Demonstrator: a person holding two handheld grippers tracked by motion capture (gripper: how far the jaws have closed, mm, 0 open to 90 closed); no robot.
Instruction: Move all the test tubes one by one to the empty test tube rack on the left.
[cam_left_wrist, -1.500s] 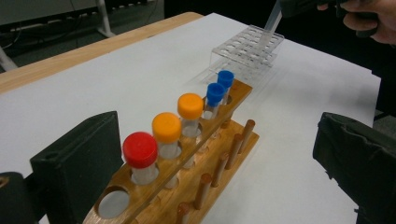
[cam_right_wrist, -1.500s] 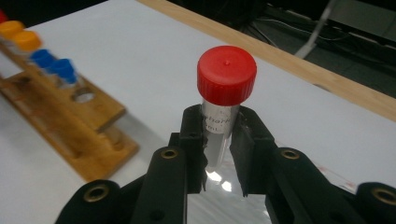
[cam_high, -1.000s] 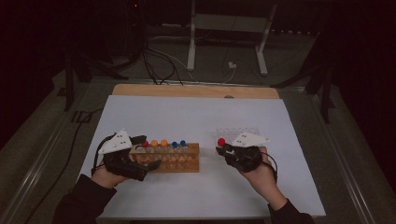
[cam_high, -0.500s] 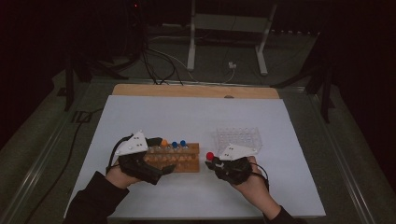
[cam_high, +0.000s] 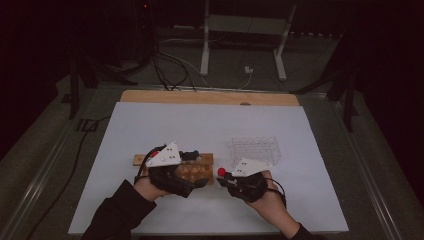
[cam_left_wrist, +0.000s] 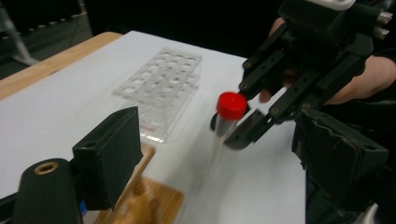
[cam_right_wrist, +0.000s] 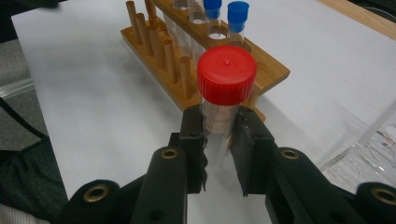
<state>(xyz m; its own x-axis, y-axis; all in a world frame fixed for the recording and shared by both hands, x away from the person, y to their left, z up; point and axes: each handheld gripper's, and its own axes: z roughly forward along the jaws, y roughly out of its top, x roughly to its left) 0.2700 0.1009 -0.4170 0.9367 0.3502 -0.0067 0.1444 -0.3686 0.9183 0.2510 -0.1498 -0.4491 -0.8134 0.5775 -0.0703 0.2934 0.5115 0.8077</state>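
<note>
Red-capped tube (cam_right_wrist: 226, 88) clamped in right claw (cam_right_wrist: 218, 140), left claw (cam_left_wrist: 210, 154) apart and just closing, empty, by wooden rack (cam_right_wrist: 205, 60).

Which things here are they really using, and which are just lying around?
Using:
right gripper, shut on the red-capped tube
left gripper, jaws just closing, nothing between them
wooden rack
clear rack

Lying around:
blue-capped tubes in the wooden rack
cables behind the table
</note>
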